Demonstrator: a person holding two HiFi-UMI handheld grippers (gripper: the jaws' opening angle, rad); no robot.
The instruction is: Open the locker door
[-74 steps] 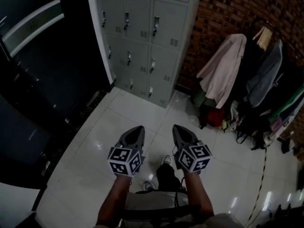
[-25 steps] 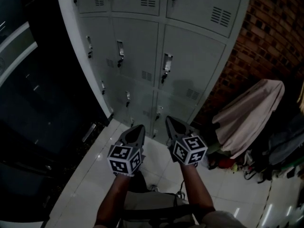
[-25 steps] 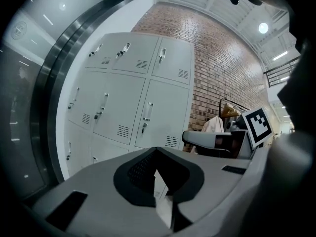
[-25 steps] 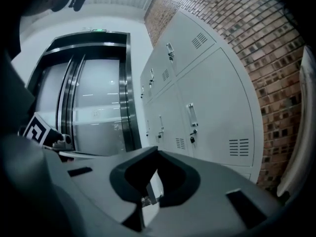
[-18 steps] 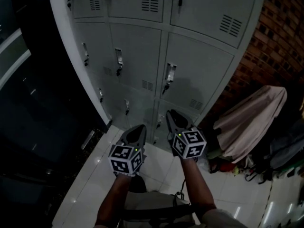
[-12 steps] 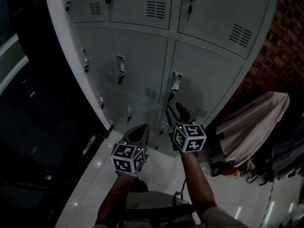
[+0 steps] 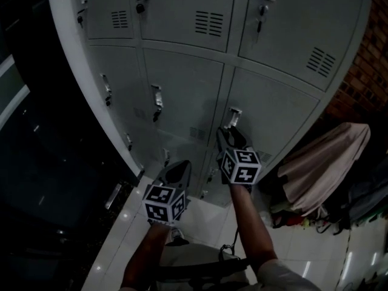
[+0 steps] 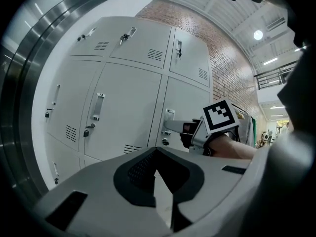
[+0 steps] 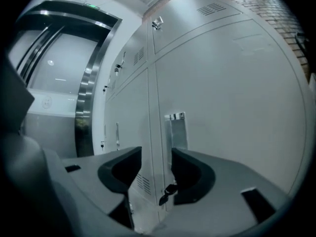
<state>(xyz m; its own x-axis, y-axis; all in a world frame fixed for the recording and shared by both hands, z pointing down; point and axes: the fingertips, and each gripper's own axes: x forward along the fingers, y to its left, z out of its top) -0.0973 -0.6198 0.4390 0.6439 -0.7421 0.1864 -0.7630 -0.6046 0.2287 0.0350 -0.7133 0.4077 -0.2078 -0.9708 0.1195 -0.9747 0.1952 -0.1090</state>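
Note:
Grey metal lockers fill the head view. The locker door in the right column has a silver handle on its left edge, with a dark key hanging below it. My right gripper is raised to just below this handle. Its jaws are opening, and the door's edge shows in the gap with nothing between the pads. In the left gripper view the right gripper points at the handle. My left gripper hangs lower and further back, shut and holding nothing.
A dark glass wall with a steel frame stands left of the lockers. To the right are a brick wall and hanging coats. White floor tiles lie below, and neighbouring doors carry their own handles.
The view has closed in on the lockers. My right gripper has risen toward the door handle and its jaws have parted. The left gripper has stayed low and shut.

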